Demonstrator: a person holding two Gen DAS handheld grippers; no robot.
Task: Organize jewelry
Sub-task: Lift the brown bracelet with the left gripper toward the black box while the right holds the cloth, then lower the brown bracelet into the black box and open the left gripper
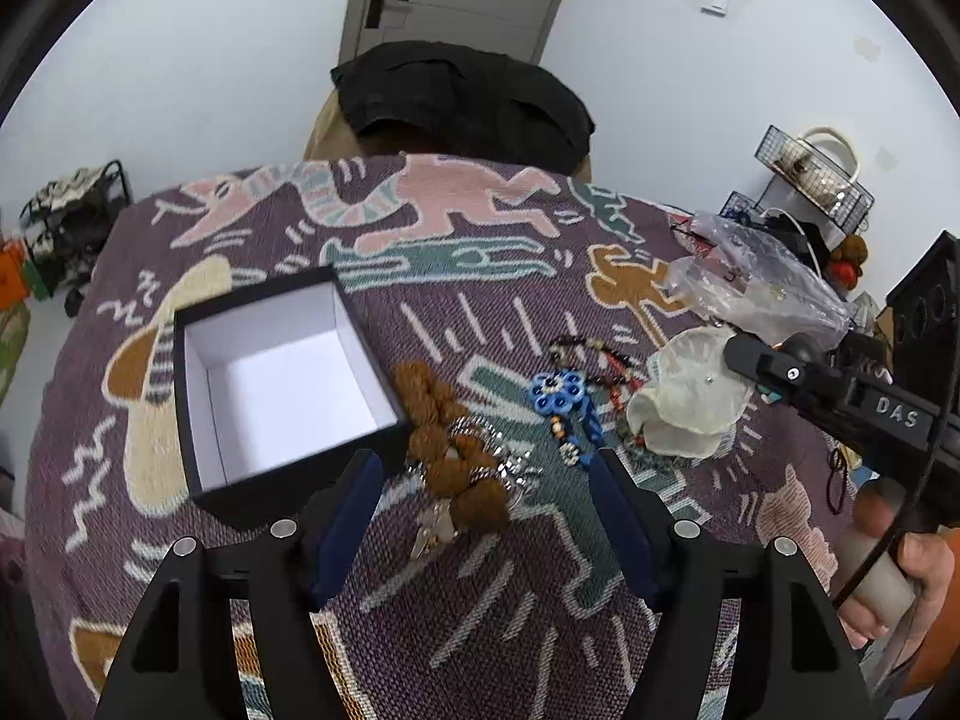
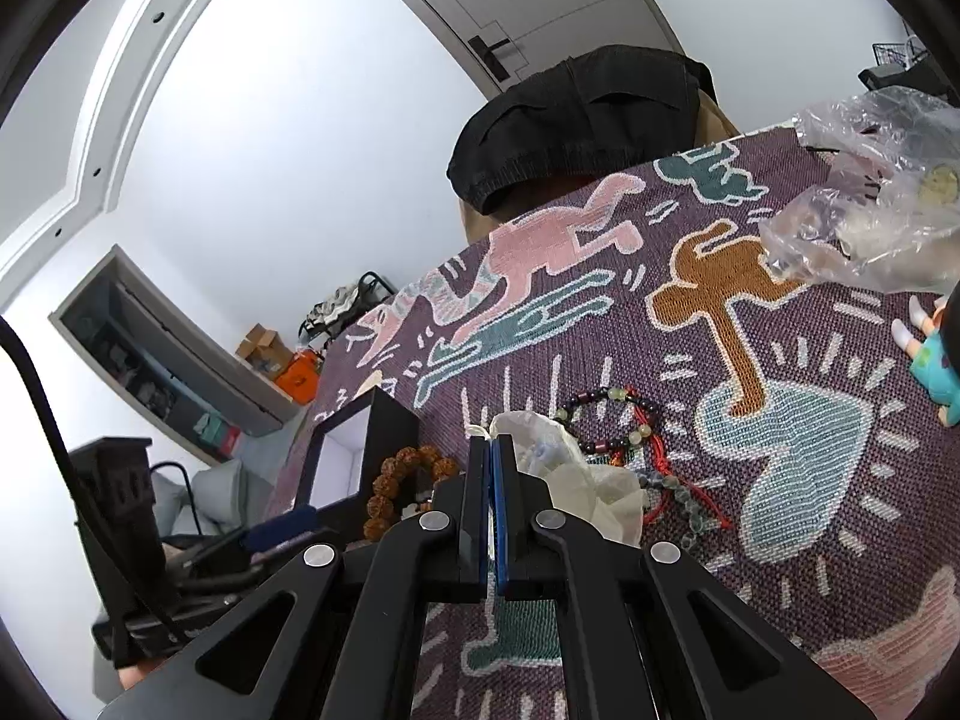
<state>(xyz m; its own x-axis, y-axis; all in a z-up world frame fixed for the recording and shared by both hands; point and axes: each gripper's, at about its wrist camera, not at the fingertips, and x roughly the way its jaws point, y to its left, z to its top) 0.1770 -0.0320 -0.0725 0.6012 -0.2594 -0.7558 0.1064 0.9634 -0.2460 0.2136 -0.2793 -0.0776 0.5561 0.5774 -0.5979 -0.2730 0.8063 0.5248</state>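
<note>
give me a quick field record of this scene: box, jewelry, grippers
box: black box, lid off, white inside, empty
brown bead bracelet: on the cloth beside the box, between the open left gripper fingers, untouched
blue bead piece: on the cloth, right of the brown beads
dark bead bracelet: on the cloth
right gripper: shut, by a pale pouch
surface: patterned cloth

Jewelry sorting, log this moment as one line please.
left gripper: open over brown bead bracelet | right gripper: shut, empty, at white pouch | black box: open, empty
</note>
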